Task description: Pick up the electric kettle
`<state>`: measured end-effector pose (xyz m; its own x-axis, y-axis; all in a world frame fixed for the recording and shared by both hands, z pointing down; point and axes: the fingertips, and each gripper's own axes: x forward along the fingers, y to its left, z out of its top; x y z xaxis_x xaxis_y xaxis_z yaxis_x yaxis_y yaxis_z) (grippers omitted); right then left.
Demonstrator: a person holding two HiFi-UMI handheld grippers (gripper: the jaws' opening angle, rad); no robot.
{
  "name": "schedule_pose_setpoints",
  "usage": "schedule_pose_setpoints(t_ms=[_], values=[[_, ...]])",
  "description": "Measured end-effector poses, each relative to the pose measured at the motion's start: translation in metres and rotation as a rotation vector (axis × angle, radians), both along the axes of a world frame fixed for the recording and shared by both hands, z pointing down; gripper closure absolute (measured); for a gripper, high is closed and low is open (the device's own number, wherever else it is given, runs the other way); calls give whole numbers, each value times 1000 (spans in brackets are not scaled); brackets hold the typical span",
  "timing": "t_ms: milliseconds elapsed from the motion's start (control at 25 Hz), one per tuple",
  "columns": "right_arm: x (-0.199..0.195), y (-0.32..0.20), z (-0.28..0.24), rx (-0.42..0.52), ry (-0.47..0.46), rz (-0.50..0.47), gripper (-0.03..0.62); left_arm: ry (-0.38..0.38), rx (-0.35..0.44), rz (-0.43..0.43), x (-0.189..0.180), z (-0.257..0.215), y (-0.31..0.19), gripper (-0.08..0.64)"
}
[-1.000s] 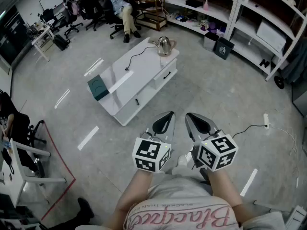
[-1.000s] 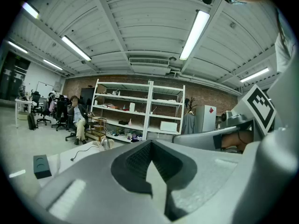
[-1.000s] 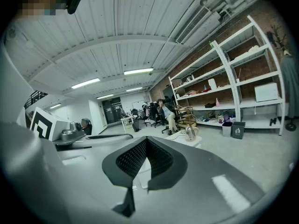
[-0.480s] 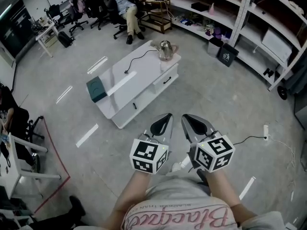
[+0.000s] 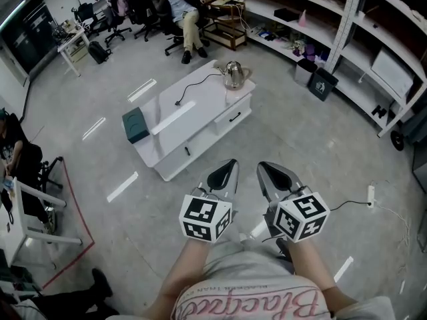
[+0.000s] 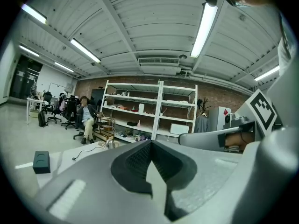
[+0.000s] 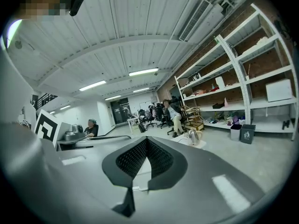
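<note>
Rounded, shiny steel electric kettle (image 5: 233, 75)

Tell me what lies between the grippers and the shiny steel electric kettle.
Head view: bare grey floor, then the low white table's front and top. The shiny steel electric kettle stands at its far end, beyond the left gripper and right gripper.

Drawing closer to the table
From my seat, the white table (image 5: 200, 115) and electric kettle (image 5: 233, 75) now sit slightly nearer; the power strip (image 5: 371, 193) at right has slid nearer too.
</note>
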<state>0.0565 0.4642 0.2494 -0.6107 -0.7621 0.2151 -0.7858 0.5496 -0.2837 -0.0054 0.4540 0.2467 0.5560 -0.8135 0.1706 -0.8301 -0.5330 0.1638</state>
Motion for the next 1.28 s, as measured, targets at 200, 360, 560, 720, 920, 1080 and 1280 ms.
schedule_pose_setpoints(t_ms=[200,360,560,720,920,1080,1280], values=[[3,-19,3,-17,-15,7,569,1,-1,-12,-2,0,-18,558],[3,-40,7,-12,-16,11,569,3,-1,-19,-5,5,-39,558],[9,-77,12,-15,-8,33,569,17,12,-20,-8,4,-80,558],[5,-116,8,-10,-2,41,569,27,14,-15,-15,0,-121,557],[-1,-171,4,6,3,51,569,46,19,-9,-28,-1,-176,558],[-13,-212,-4,18,14,51,569,50,24,5,-38,-6,-218,558],[-30,-259,-5,26,23,60,569,45,29,32,-51,-5,-266,558]])
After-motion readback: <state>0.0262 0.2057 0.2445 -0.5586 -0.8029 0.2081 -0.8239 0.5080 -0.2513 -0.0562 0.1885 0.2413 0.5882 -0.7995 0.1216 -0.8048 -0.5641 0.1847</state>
